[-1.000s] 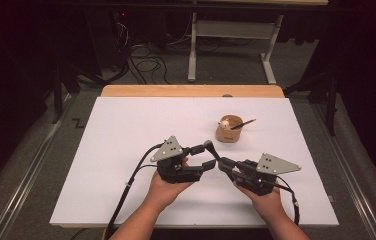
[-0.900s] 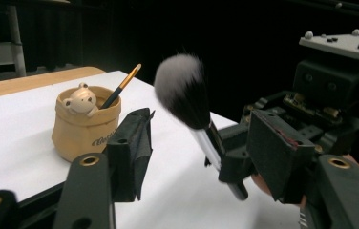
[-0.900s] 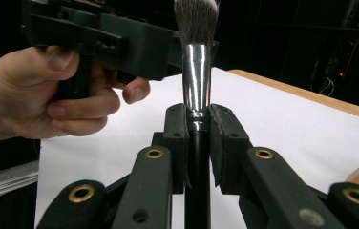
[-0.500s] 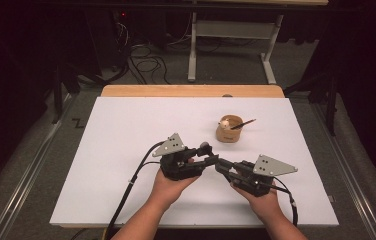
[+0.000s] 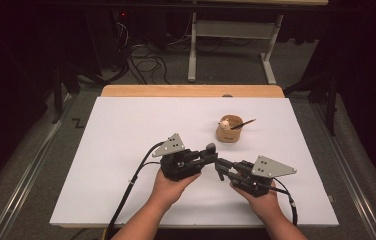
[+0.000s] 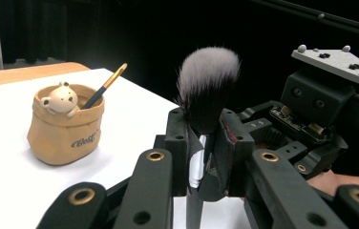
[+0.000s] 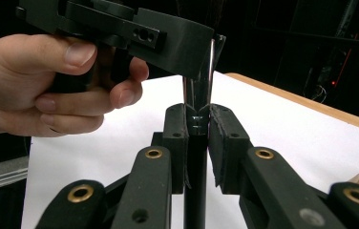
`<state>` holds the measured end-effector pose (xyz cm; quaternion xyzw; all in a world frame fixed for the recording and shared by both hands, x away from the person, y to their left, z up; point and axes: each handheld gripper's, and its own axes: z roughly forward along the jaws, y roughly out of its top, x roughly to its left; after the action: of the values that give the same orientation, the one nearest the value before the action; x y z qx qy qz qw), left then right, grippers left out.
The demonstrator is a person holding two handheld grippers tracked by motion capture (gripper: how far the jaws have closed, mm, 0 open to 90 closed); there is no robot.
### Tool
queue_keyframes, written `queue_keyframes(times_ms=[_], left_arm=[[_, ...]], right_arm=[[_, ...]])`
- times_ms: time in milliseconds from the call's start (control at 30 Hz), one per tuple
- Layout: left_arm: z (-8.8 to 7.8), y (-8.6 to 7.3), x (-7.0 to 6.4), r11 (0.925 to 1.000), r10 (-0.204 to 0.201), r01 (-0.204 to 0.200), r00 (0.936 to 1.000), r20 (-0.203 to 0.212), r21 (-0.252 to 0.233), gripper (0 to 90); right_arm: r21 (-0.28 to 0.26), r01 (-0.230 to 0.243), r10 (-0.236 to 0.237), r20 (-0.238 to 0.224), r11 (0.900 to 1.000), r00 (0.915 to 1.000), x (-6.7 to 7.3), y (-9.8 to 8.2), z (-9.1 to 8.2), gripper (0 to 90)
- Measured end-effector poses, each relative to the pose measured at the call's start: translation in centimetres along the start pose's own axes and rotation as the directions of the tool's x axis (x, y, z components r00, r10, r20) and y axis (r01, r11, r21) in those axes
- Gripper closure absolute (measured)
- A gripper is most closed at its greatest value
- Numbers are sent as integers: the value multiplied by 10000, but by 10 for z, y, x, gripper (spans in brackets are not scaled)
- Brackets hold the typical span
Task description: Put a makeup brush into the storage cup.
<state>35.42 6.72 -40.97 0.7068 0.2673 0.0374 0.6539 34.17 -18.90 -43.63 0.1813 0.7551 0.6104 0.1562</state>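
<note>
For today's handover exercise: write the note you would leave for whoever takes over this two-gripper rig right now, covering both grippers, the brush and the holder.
Left gripper: jaws have just been closing, now shut on the makeup brush at its silver ferrule, bristles up.
Right gripper: shut on the same brush's dark handle, lower down.
Both grippers meet above the white table, near its front edge.
Bear-faced holder stands behind them, with a thin pencil-like brush leaning in it.
Done: brush gripped by both.
Left: probably release one gripper and put the brush in the holder.
</note>
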Motion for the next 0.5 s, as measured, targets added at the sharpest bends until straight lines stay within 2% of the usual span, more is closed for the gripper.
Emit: queue_keyframes(times_ms=[267, 500], left_arm=[[-1, 1, -2, 9999, 153, -153, 9998, -146, 11, 774], [-5, 5, -5, 9985, 534, -536, 9980, -343, -71, 775]], right_arm=[[13, -102, 102, 13, 9999, 9999, 0, 0, 0, 780], [365, -625, 629, -98, 9974, 9980, -5, -1, 4, 597]])
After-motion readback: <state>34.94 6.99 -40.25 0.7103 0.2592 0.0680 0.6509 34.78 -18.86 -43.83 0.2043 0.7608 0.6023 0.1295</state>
